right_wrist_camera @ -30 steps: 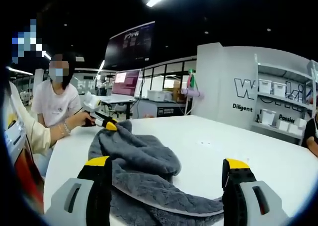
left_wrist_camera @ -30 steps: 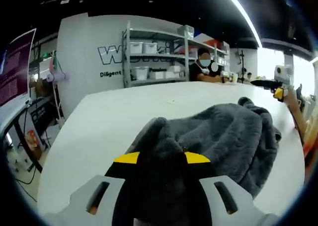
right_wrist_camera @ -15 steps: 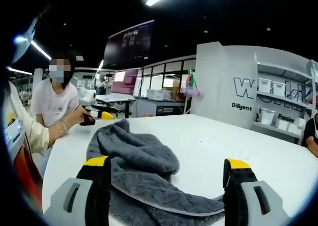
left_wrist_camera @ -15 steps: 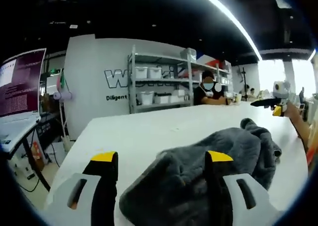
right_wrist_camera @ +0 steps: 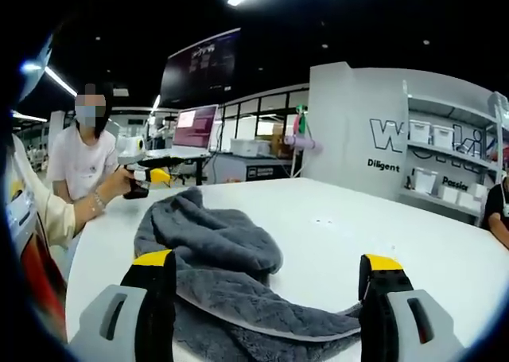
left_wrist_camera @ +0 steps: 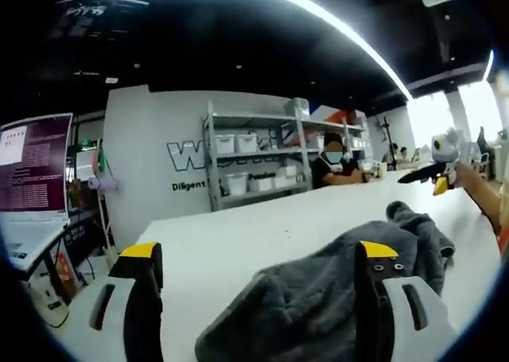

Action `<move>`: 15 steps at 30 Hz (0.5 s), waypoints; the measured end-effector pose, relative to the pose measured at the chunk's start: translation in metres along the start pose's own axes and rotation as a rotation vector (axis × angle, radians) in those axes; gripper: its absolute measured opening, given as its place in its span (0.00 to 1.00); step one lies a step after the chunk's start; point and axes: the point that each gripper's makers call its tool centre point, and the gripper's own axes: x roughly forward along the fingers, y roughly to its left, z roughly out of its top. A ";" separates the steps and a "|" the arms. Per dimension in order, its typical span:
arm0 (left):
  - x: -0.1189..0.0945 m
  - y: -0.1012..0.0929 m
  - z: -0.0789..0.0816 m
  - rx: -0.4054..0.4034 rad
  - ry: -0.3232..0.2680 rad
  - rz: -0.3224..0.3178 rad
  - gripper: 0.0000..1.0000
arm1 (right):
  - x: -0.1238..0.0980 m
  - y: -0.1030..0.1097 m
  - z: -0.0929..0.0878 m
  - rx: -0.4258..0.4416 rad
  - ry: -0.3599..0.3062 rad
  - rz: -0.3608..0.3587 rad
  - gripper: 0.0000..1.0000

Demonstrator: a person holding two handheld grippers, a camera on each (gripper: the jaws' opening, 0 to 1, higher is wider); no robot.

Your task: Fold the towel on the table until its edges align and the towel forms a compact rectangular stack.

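Observation:
A dark grey towel (left_wrist_camera: 318, 302) lies crumpled in a loose heap on the white table (left_wrist_camera: 238, 235). In the left gripper view my left gripper (left_wrist_camera: 259, 252) is open, its yellow-tipped jaws wide apart just above the towel's near end and gripping nothing. A hand holds the right gripper (left_wrist_camera: 433, 177) at the far right, past the towel. In the right gripper view the towel (right_wrist_camera: 211, 243) runs from between my jaws toward the left. My right gripper (right_wrist_camera: 267, 260) is open over its folded edge. A hand holds the left gripper (right_wrist_camera: 149, 176) beyond the towel's far end.
Bare white table (right_wrist_camera: 342, 219) spreads to the right of the towel. A shelving rack with white bins (left_wrist_camera: 254, 151) and a seated person (left_wrist_camera: 334, 165) are at the back. A screen (left_wrist_camera: 32, 167) stands left. A person (right_wrist_camera: 79, 167) is at the table's left side.
My left gripper was shut on the towel a second ago. It has since opened, let the towel go and lifted back. The right gripper has stayed open and almost still.

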 end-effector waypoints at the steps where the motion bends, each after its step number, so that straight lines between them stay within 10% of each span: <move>1: -0.001 0.001 0.004 0.004 -0.023 0.004 0.99 | 0.000 0.001 -0.001 -0.003 0.006 0.002 0.99; 15: 0.000 -0.001 0.012 0.037 -0.056 0.006 0.99 | -0.017 -0.004 -0.009 0.008 0.010 -0.039 0.99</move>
